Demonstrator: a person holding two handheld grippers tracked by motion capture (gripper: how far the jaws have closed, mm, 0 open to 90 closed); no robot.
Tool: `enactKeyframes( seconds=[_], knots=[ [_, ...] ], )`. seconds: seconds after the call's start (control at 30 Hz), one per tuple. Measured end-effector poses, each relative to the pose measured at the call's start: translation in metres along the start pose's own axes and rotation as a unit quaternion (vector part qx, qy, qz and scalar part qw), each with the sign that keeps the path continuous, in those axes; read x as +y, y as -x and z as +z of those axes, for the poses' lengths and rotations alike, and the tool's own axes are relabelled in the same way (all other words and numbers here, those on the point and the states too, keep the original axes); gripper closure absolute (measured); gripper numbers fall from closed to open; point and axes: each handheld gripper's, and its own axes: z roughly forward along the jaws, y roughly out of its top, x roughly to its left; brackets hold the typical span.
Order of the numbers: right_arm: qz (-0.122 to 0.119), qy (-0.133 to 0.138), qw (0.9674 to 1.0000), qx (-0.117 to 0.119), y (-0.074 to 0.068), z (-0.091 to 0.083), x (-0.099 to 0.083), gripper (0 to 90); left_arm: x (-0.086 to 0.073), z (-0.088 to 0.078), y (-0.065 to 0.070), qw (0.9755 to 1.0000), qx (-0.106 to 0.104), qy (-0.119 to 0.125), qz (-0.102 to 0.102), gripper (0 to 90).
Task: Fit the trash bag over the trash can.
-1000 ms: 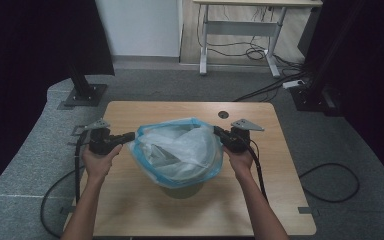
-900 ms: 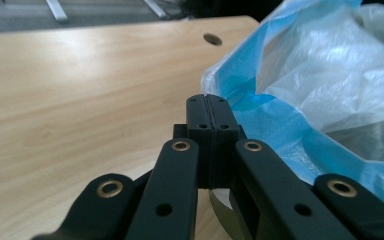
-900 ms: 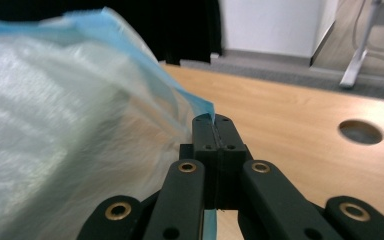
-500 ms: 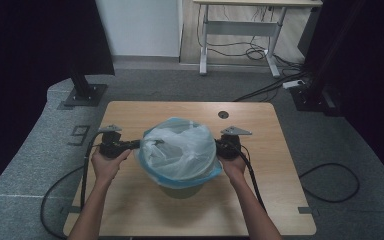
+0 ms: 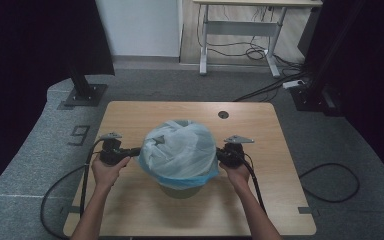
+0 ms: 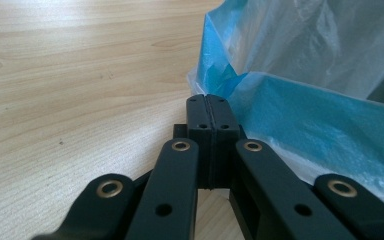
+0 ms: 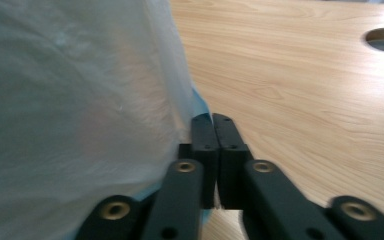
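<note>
Bag over bin, sitting mid-table.
Bin [image 5: 180, 189] standing at centre of table [image 5: 280, 200], w/ bag [image 5: 180, 150] draping over its rim. Left gripper [image 5: 132, 151] touching bag's left edge, right gripper [image 5: 220, 154] touching its right. Table hole [image 5: 223, 114] lying behind bag, twd far edge.
</note>
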Motion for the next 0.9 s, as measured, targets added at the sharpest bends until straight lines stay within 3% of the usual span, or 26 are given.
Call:
enactKeyframes(
  seconds=[0.03,0.1,0.2,0.3,0.4,0.6,0.9],
  knots=[
    [-0.005,0.006,0.9999,-0.010,0.000,-0.004,0.000,76.3,0.000,-0.001,0.000,1.0000,0.001,0.000,0.000,89.8],
    [-0.008,0.038,0.9991,-0.018,0.001,-0.018,-0.001,75.3,0.000,-0.002,0.000,1.0000,0.001,0.000,0.000,89.9],
    [0.013,0.061,0.9979,-0.014,0.005,-0.039,0.000,70.6,0.000,-0.003,0.000,1.0000,0.002,0.001,0.000,89.8],
    [0.009,0.083,0.9965,-0.006,0.004,-0.061,-0.004,67.6,-0.001,-0.004,0.002,1.0000,0.006,0.003,0.003,89.8],
    [0.002,0.095,0.9952,0.024,-0.001,-0.080,-0.013,66.5,-0.001,-0.006,0.003,0.9999,0.008,0.008,0.008,89.8],
    [-0.038,0.119,0.9895,0.073,-0.023,-0.109,-0.036,60.1,0.000,-0.010,0.006,0.9998,0.011,0.014,0.008,89.8],
    [-0.083,0.122,0.9817,0.121,-0.045,-0.123,-0.038,52.5,0.003,-0.014,0.012,0.9997,0.015,0.012,0.014,89.8]
  ],
)
